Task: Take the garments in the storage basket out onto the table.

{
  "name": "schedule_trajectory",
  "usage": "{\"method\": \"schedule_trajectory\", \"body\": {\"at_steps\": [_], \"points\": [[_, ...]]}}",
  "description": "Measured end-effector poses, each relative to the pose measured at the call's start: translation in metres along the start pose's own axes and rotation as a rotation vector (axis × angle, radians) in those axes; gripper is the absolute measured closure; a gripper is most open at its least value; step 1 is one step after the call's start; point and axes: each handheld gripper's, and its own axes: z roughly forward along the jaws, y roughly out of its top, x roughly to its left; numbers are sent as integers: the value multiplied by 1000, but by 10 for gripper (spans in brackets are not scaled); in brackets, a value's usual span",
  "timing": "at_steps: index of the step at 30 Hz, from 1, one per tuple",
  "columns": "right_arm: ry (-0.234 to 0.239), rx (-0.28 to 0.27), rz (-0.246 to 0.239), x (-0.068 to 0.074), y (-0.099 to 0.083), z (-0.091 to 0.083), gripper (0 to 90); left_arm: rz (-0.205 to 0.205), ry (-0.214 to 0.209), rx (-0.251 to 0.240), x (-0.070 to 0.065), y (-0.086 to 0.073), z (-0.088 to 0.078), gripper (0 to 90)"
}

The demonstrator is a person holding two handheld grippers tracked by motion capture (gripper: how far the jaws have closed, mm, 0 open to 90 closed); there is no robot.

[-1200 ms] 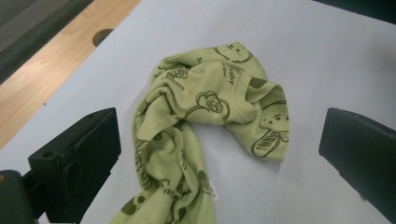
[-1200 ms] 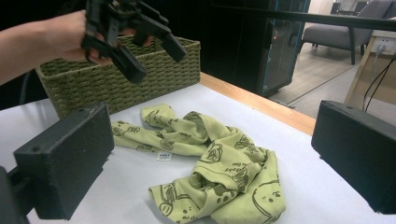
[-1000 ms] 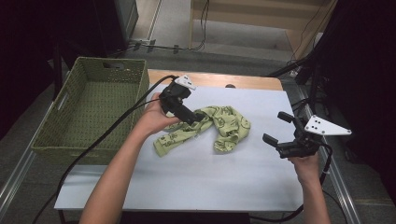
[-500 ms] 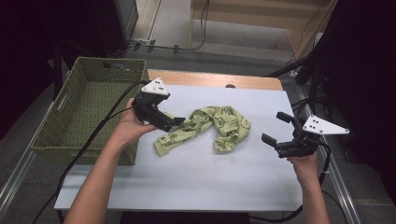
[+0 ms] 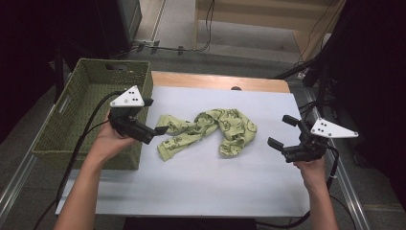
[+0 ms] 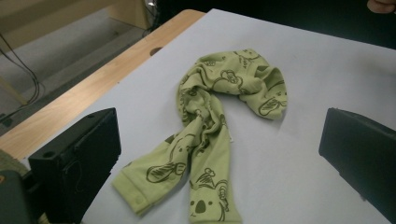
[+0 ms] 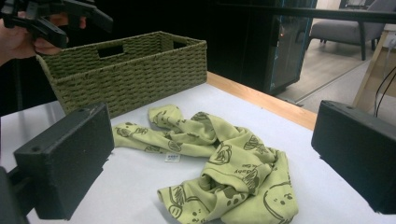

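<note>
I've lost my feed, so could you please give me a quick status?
Left gripper open, beside garment. Right gripper open, apart. Garment crumpled on table, nothing blocking.

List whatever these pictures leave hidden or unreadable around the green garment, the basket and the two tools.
- Green garment: bunched, so its underside and folded-in parts are hidden in all views.
- Small white label on it: too small to read in the right gripper view.
- Woven basket: the near wall hides part of its floor in the high view; the right gripper view shows just its outside.
- Left tool: its lower jaw is masked by its body in the high view.
</note>
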Motion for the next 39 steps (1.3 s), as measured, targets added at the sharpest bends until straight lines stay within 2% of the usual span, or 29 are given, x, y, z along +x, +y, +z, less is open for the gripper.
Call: {"method": "schedule_trajectory", "body": {"at_steps": [4,15,21,39], "points": [[-11,1,5,1,0,-3,0,-1,9,-30,0,-8,-8,0],[-21,8,9,4,0,-7,0,-54,14,-95,4,-29,-27,0],[-21,21,5,5,-1,-4,0,-64,29,-100,7,-33,-33,0],[-23,22,-3,6,-1,-6,0,-85,22,-94,11,-41,-33,0]]}}
